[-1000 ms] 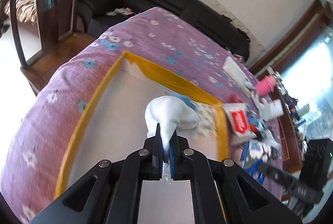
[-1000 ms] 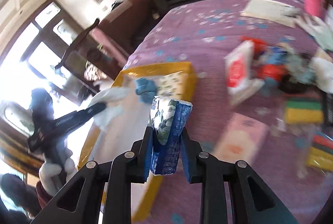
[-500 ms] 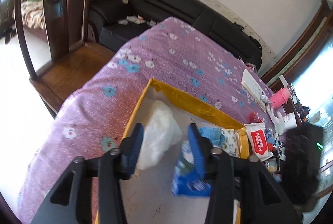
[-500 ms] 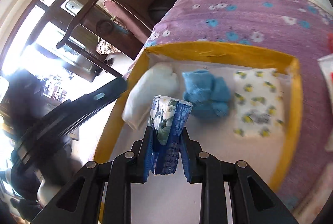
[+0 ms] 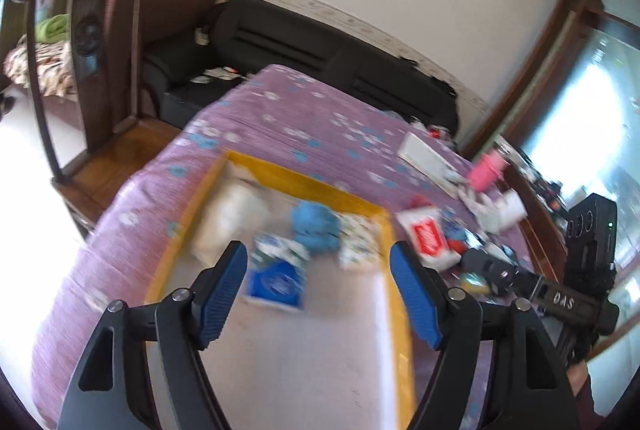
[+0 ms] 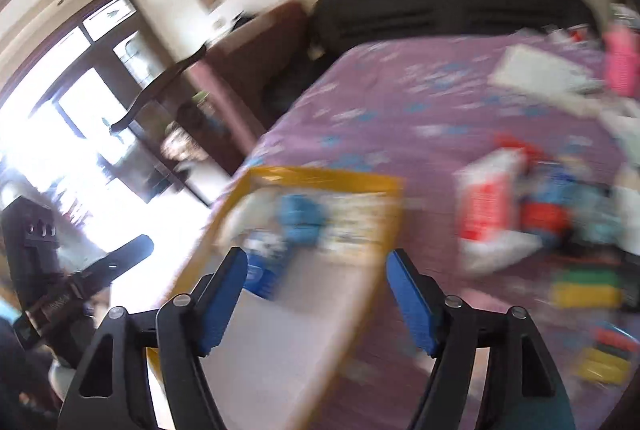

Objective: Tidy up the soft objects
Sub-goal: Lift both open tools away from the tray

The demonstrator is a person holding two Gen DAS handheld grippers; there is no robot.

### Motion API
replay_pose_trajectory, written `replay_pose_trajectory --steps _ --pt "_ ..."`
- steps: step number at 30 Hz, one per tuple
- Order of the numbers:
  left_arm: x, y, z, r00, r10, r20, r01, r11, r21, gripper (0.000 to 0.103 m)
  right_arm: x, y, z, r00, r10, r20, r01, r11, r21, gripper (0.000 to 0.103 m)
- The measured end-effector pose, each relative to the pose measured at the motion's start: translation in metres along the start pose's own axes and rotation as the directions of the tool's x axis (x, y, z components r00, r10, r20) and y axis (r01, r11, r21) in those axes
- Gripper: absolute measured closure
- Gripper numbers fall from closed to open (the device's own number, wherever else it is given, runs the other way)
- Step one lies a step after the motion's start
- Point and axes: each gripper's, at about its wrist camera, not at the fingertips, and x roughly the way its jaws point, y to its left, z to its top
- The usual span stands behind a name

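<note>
The left gripper (image 5: 318, 264) hangs above the near half of the tray (image 5: 394, 294), its blue-padded jaws spread wide with nothing between them. The right gripper (image 6: 316, 270) is likewise spread and holds nothing; it sits over the tray's (image 6: 320, 176) near end, and from the left wrist view it shows as a black body (image 5: 520, 282) just off the tray's right rim.

The tray is a shallow yellow-rimmed box with a pale floor, lying on a purple flowered cloth (image 5: 320, 118). Four soft things lie in its far half. A white bundle (image 5: 230, 218) is in the far-left corner against the rim. A blue fluffy lump (image 5: 314, 226) is in the middle of the far side, and a patterned white cloth (image 5: 360, 240) lies just beside it toward the right rim. A blue tissue pack (image 5: 276, 276) lies in front of the white bundle and the blue lump, nearer the tray's centre; whether it touches them is lost in blur. In the right wrist view the pack (image 6: 262, 268) shows partly behind that gripper's left finger.

Outside the tray, off its right rim, a red-and-white packet (image 5: 428, 240) lies on the cloth amid blurred clutter. Farther off on the same side are a pink cup (image 5: 486, 168) and a flat white box (image 5: 424, 158). Beyond the tray's far end stands a black sofa (image 5: 320, 50), and off its left rim a dark wooden chair (image 5: 92, 70).
</note>
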Motion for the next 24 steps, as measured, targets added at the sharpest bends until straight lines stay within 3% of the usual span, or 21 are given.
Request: replay_pose_trajectory --steps 3,8,12,17,24 --pt "0.0 -0.029 -0.017 0.999 -0.043 -0.029 0.044 0.999 0.023 0.023 -0.047 -0.047 -0.024 0.989 -0.142 0.045 0.139 0.989 0.049 0.018" --pt "0.013 -0.081 -0.048 0.99 -0.092 -0.105 0.1 0.993 0.07 0.022 -0.096 -0.131 -0.071 0.97 -0.243 0.019 0.233 0.947 0.22 0.018" --pt "0.029 -0.121 -0.073 0.98 -0.097 -0.176 0.118 0.987 0.113 0.023 -0.12 -0.176 -0.1 0.958 -0.287 0.012 0.271 0.917 0.291 0.018" --pt "0.046 -0.155 -0.096 0.97 -0.054 -0.238 0.094 0.983 0.159 0.023 -0.127 -0.197 -0.113 0.953 -0.303 -0.005 0.292 0.913 0.284 0.018" --pt "0.069 -0.171 -0.103 0.956 0.021 -0.291 0.036 0.982 0.188 0.023 -0.102 -0.22 -0.093 0.954 -0.298 0.017 0.28 0.915 0.289 0.018"
